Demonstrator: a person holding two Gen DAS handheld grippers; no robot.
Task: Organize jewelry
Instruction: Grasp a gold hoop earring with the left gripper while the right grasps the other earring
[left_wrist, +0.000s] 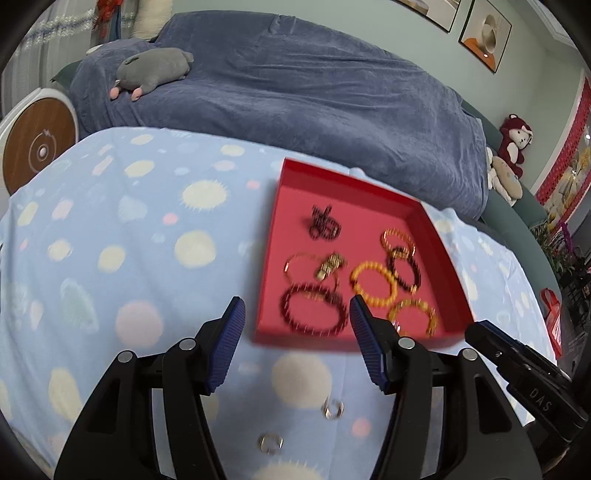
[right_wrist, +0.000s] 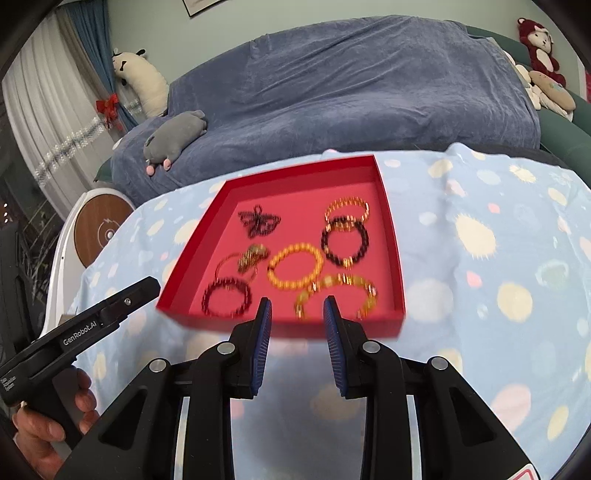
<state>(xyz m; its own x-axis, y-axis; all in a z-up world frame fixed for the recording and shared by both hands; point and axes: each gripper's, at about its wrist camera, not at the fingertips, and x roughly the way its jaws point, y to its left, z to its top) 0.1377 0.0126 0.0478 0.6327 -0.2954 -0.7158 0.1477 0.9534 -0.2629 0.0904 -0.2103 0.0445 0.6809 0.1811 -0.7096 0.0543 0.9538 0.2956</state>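
Seen from both wrist views: red tray (left_wrist: 436, 236) on a desk draped in a spotted pale-blue blanket (left_wrist: 110, 229), loaded with bracelets. Inside, a dark-red beaded bracelet (left_wrist: 314, 313) nearest the left gripper (left_wrist: 297, 314), an orange beaded bracelet (left_wrist: 373, 284) at centre, a dark beaded bracelet (left_wrist: 406, 271) overlapping a gold link bracelet (left_wrist: 398, 238) toward the far right wall, an amber bracelet (left_wrist: 413, 316) by the near edge, a thin gold bangle with clasp (left_wrist: 325, 267), and a small dark beaded butterfly piece (left_wrist: 324, 221) farther back. Still outside the tray, two small silvery rings (left_wrist: 334, 409) on the blanket, just below the left jaws. Left jaws spread wide and empty; right gripper (right_wrist: 297, 314) hovering over the tray's near edge, jaws parted more narrowly, also empty. Likely light, loose and slippery: elastic beaded loops prone to sag and roll, best pinched across one side of the band rather than spanning the whole loop; rings tiny and apt to sink into soft fleece, calling for a low, precise pinch. Low tray walls likely to snag a shallow approach, so a descent from above looks safer. Ample bare blanket left and right of the tray; crowded overlap among the right-hand bracelets a probable tangling risk. Some motion blur over the tray's contents.
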